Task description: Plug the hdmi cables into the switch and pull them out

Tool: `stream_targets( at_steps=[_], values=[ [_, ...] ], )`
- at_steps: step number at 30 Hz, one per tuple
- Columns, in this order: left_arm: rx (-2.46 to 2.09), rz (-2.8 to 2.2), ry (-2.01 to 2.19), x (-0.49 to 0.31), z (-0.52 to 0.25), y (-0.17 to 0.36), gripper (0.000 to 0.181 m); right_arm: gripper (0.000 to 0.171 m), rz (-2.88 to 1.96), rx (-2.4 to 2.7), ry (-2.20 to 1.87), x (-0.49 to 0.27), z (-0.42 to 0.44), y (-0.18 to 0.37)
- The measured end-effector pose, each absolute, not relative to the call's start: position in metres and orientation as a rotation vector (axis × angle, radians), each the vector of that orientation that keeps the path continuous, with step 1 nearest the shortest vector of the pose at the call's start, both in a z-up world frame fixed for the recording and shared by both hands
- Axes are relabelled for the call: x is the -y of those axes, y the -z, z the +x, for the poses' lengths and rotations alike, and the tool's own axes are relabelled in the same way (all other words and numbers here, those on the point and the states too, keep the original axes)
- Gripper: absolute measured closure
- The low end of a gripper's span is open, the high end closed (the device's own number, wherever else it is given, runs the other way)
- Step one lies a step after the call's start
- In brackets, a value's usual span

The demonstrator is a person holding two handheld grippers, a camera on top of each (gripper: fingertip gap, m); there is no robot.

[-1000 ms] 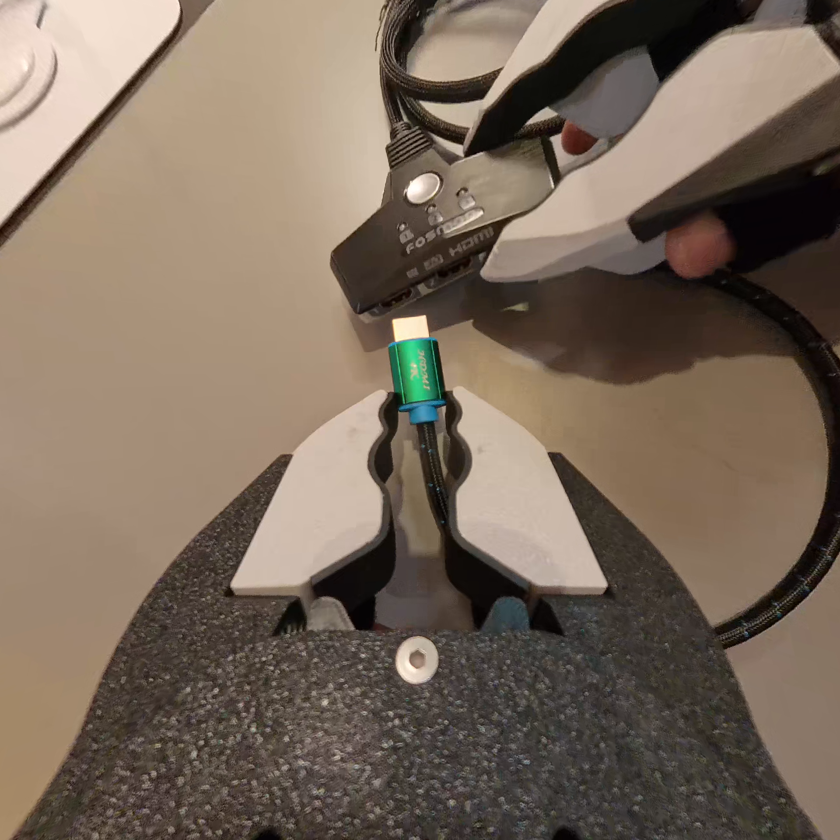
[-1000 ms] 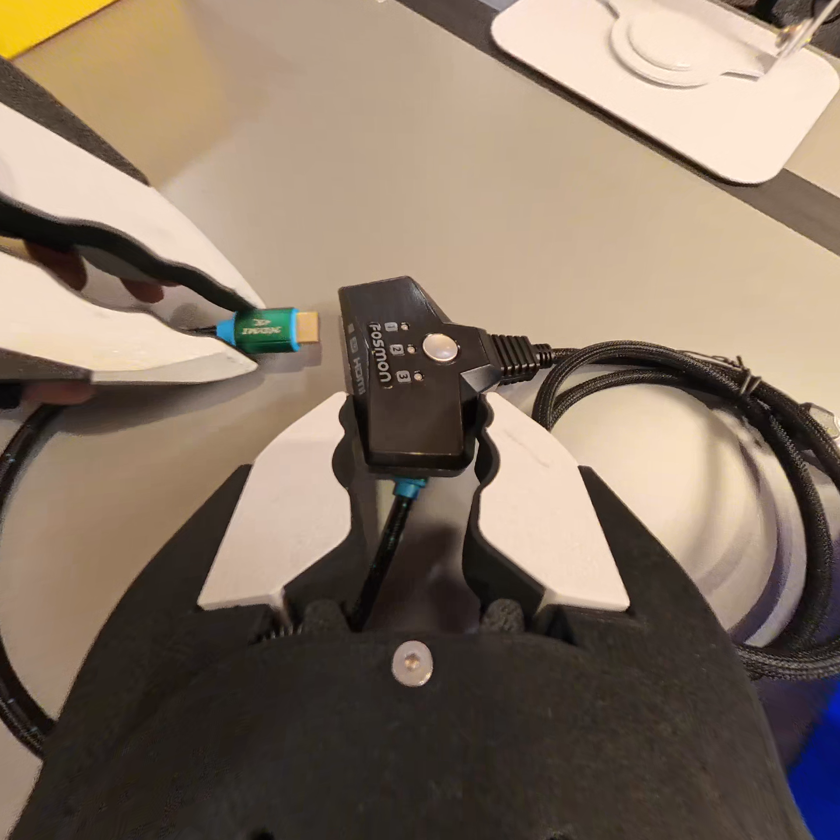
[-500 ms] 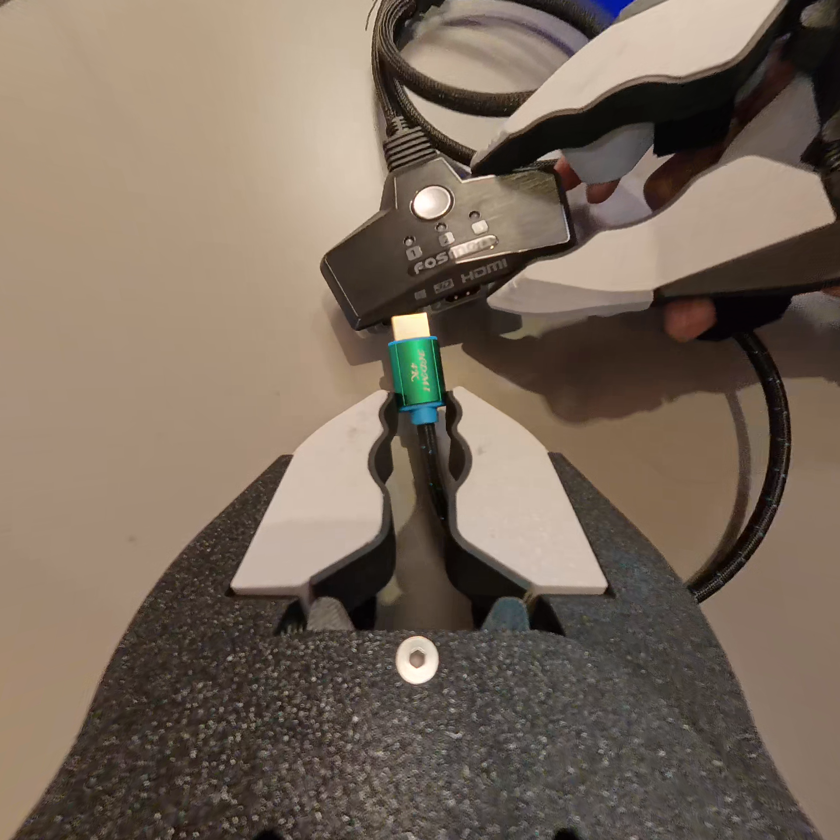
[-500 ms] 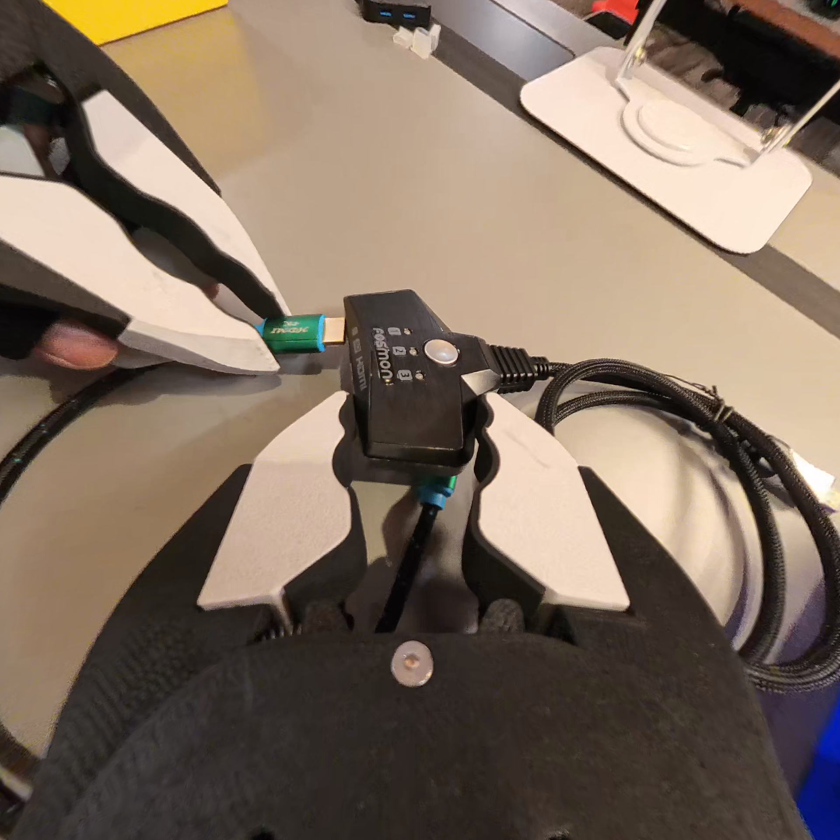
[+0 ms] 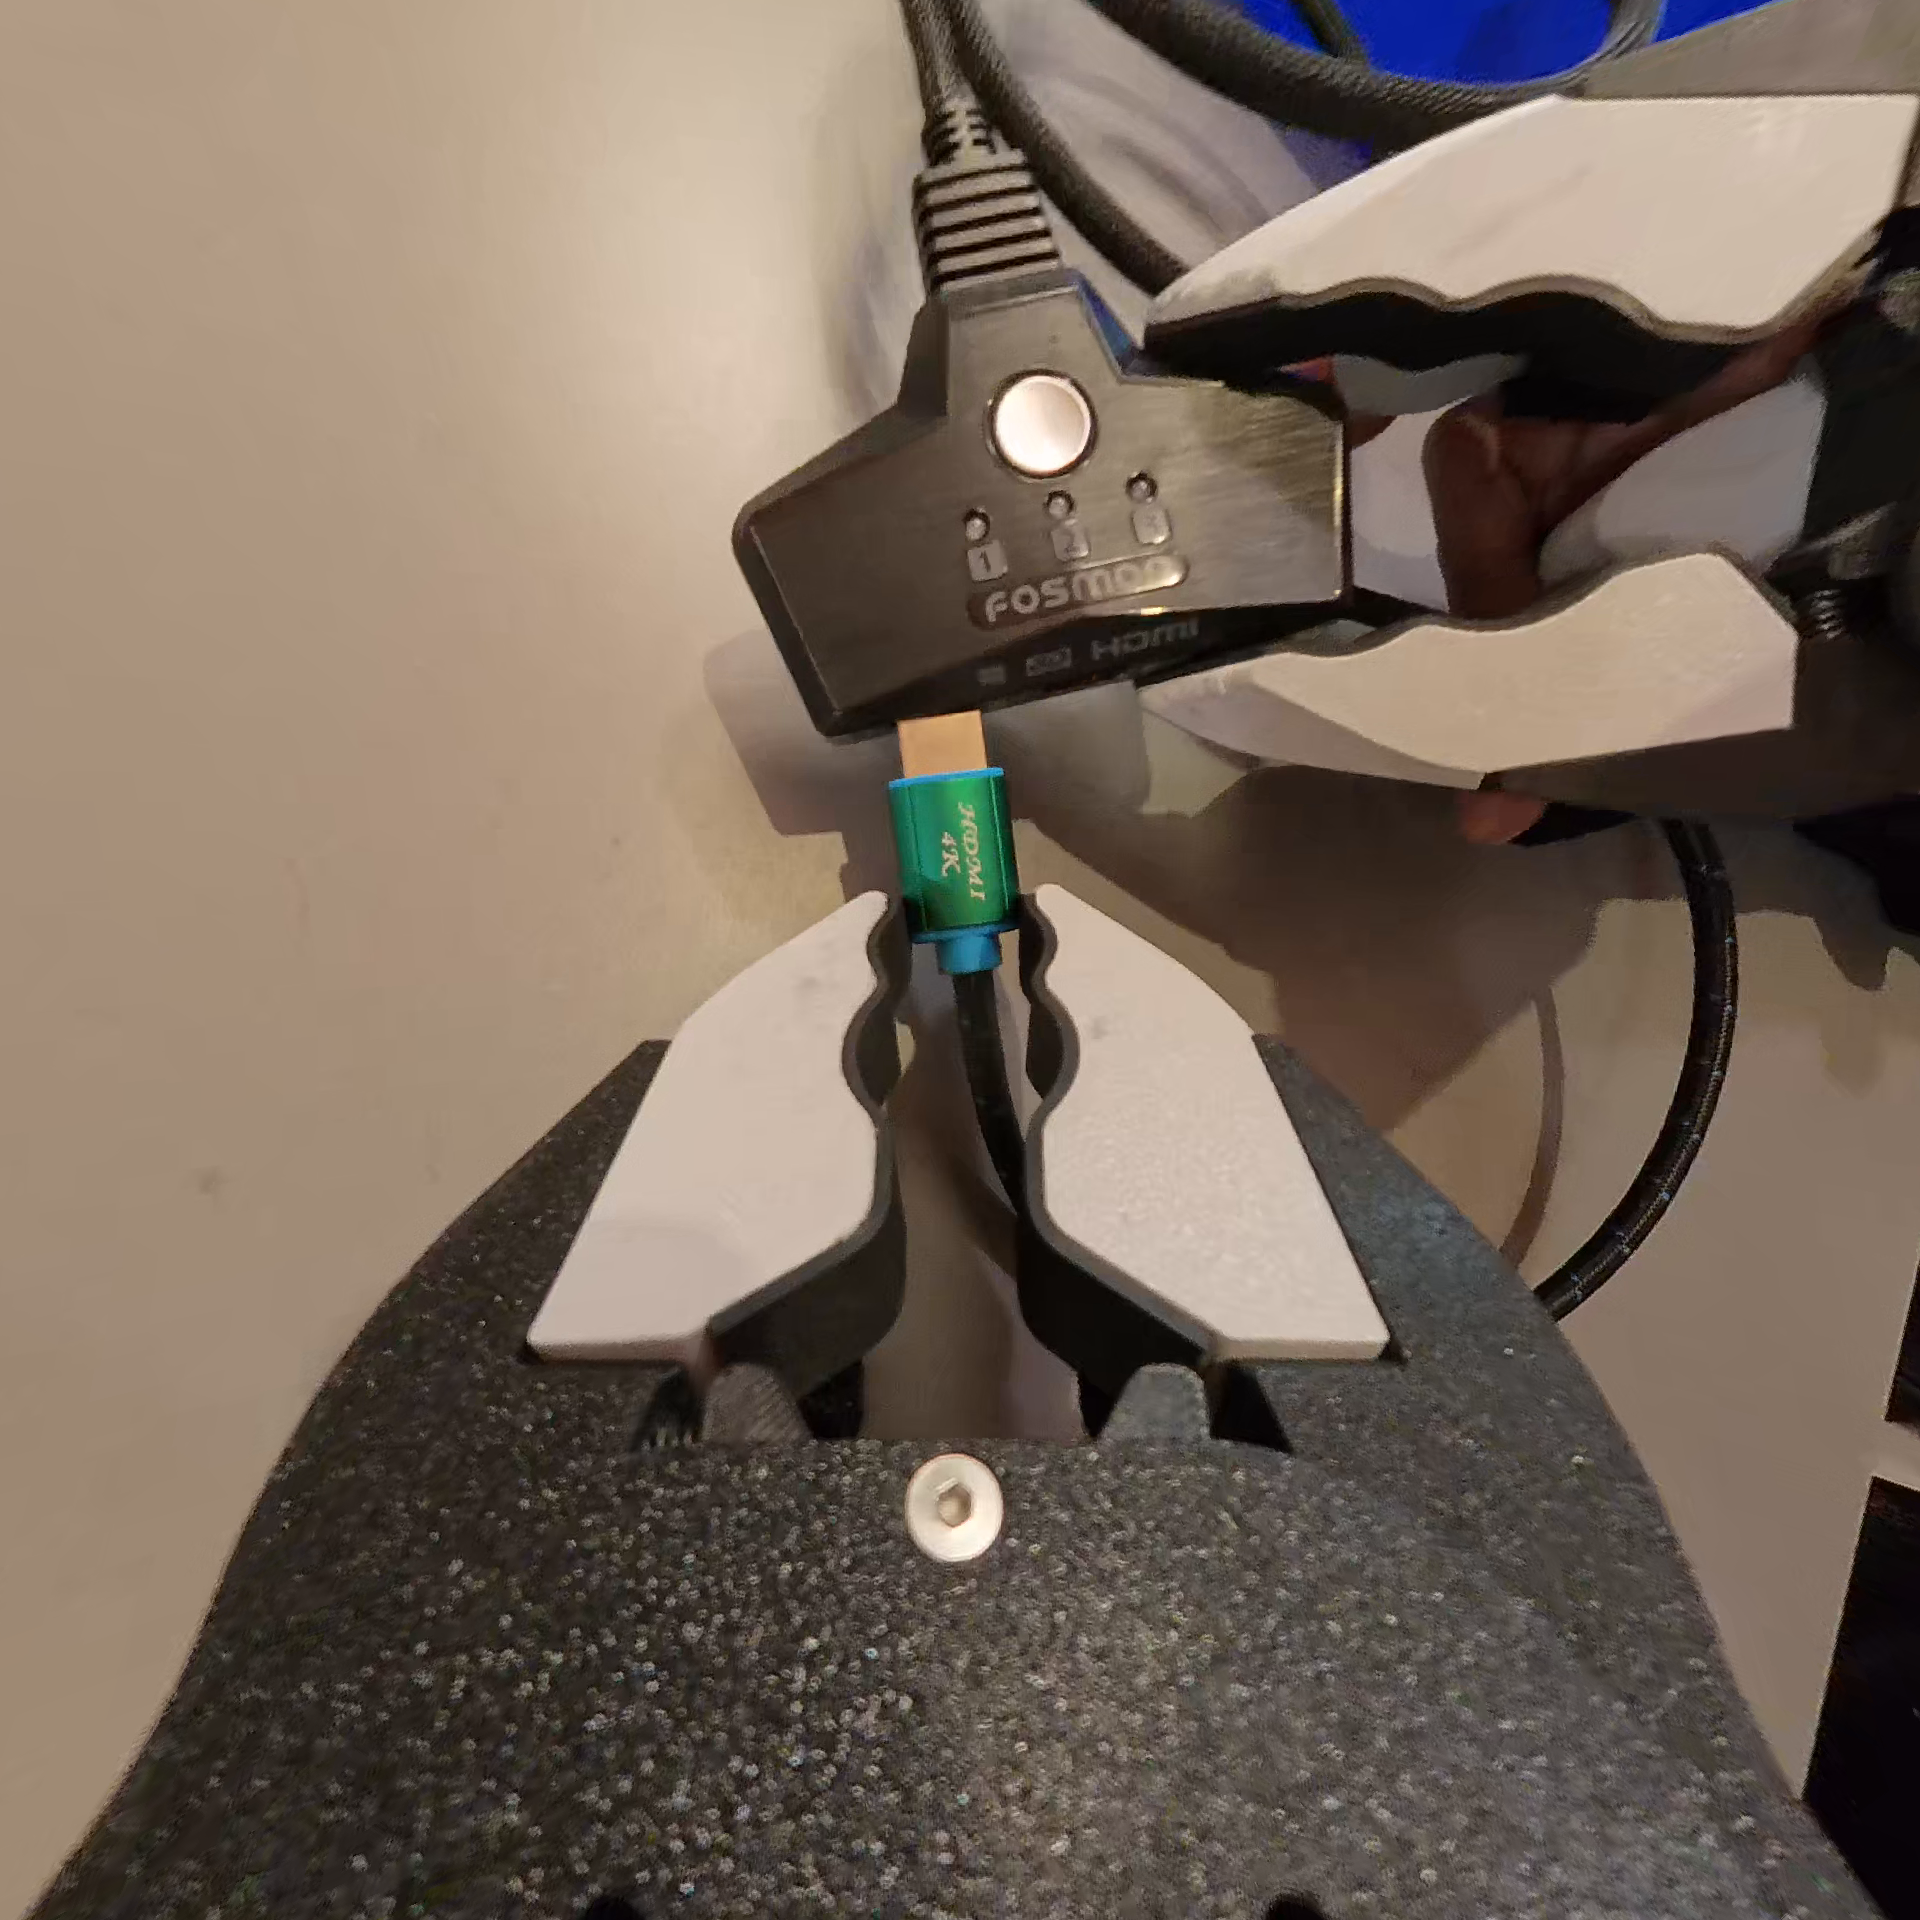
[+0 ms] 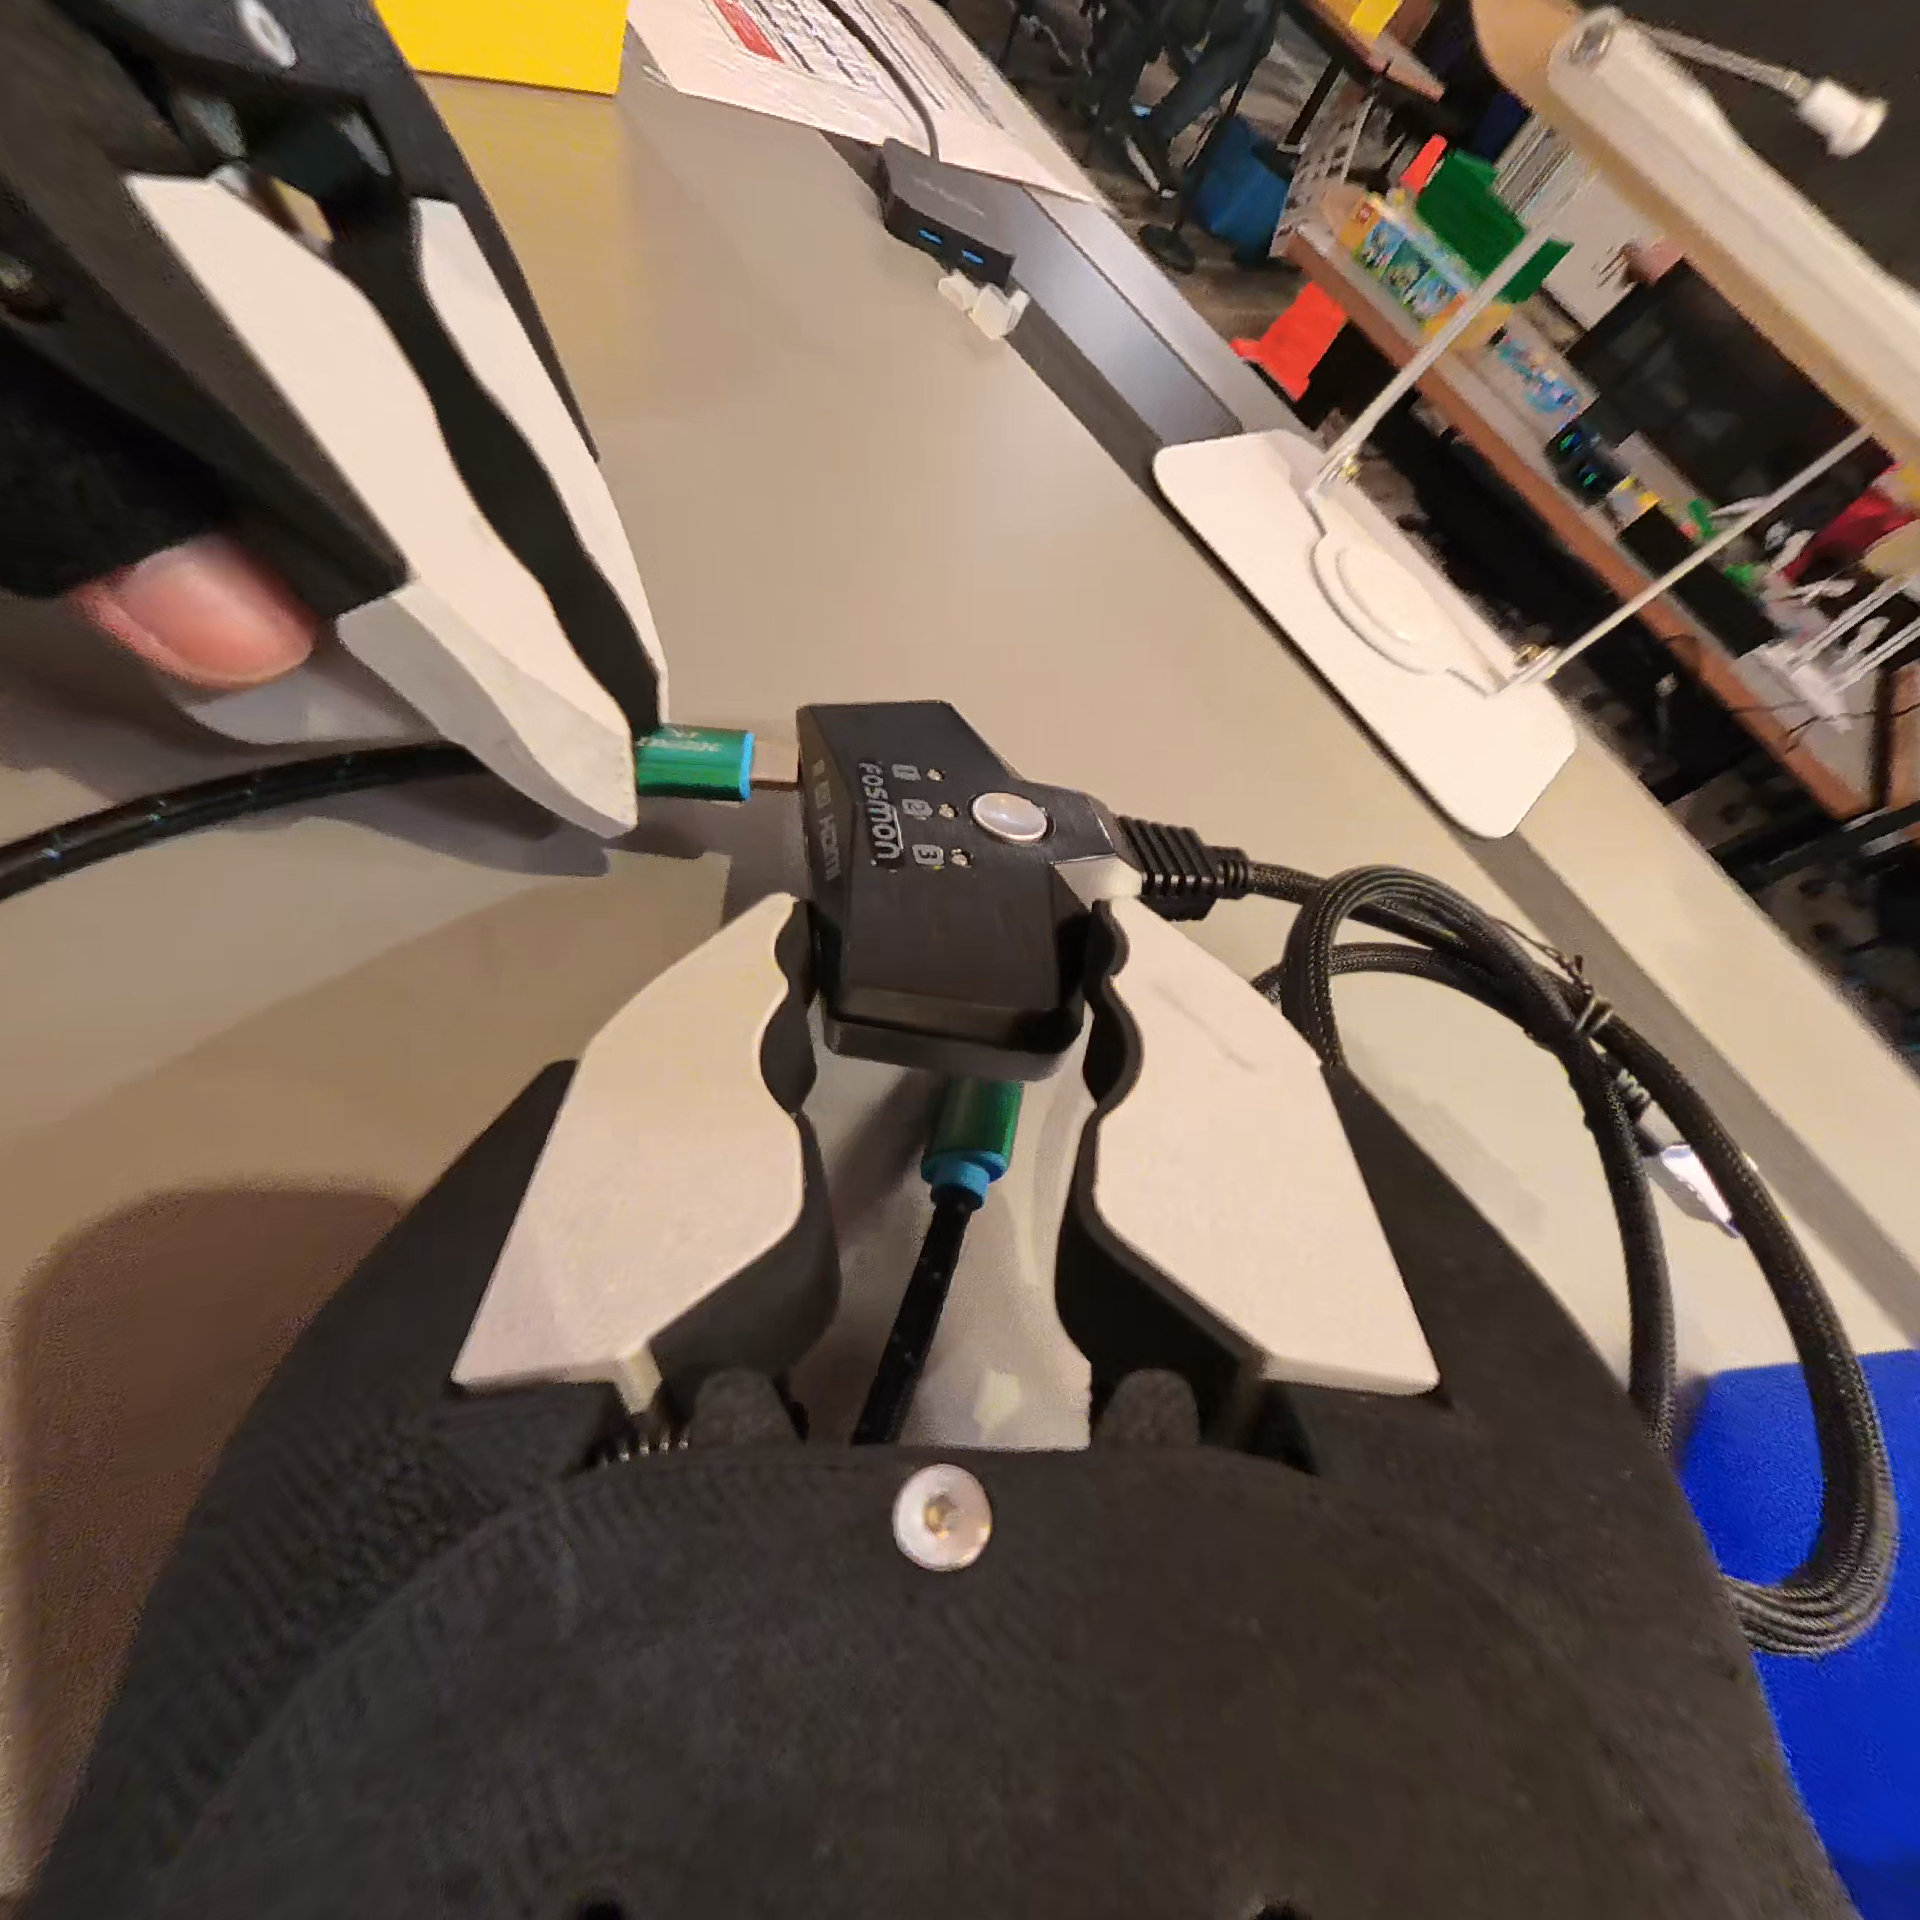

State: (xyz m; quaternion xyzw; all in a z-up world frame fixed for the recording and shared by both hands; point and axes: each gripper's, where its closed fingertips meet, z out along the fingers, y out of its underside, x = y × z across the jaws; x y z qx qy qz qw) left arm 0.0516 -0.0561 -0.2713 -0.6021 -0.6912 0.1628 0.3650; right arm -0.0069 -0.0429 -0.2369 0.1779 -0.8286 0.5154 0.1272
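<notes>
My left gripper [image 5: 956, 914] clamps the green HDMI plug [image 5: 951, 847], its gold tip partly entering the switch [image 5: 1039, 520]; my right gripper [image 6: 951, 935] grips the switch, held above the table [image 6: 831, 468].

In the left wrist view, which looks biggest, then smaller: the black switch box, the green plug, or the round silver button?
1. black switch box
2. green plug
3. round silver button, clearly smallest
</notes>
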Motion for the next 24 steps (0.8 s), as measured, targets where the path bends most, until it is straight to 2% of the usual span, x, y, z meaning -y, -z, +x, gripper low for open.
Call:
stream_targets(
  at_steps=[8, 15, 16, 18, 20, 24],
  values=[
    [1.774, -1.534, -0.414, 0.056, 0.051, 0.271, 0.161, 0.121, 0.605, 2.259, -1.479, 0.044, -0.003, 0.231],
    [1.771, -1.514, -0.417, 0.057, 0.050, 0.270, 0.161, 0.121, 0.548, 2.348, -1.525, 0.045, -0.006, 0.237],
    [1.767, -1.500, -0.410, 0.057, 0.050, 0.269, 0.161, 0.125, 0.556, 2.344, -1.541, 0.045, -0.004, 0.236],
    [1.767, -1.453, -0.417, 0.061, 0.048, 0.266, 0.161, 0.166, 0.651, 2.300, -1.646, 0.042, 0.012, 0.227],
    [1.758, -1.417, -0.396, 0.062, 0.048, 0.265, 0.161, 0.171, 0.691, 2.252, -1.683, 0.040, 0.026, 0.222],
    [1.759, -1.421, -0.389, 0.063, 0.050, 0.265, 0.161, 0.170, 0.695, 2.255, -1.392, 0.041, 0.015, 0.246]
  ],
)
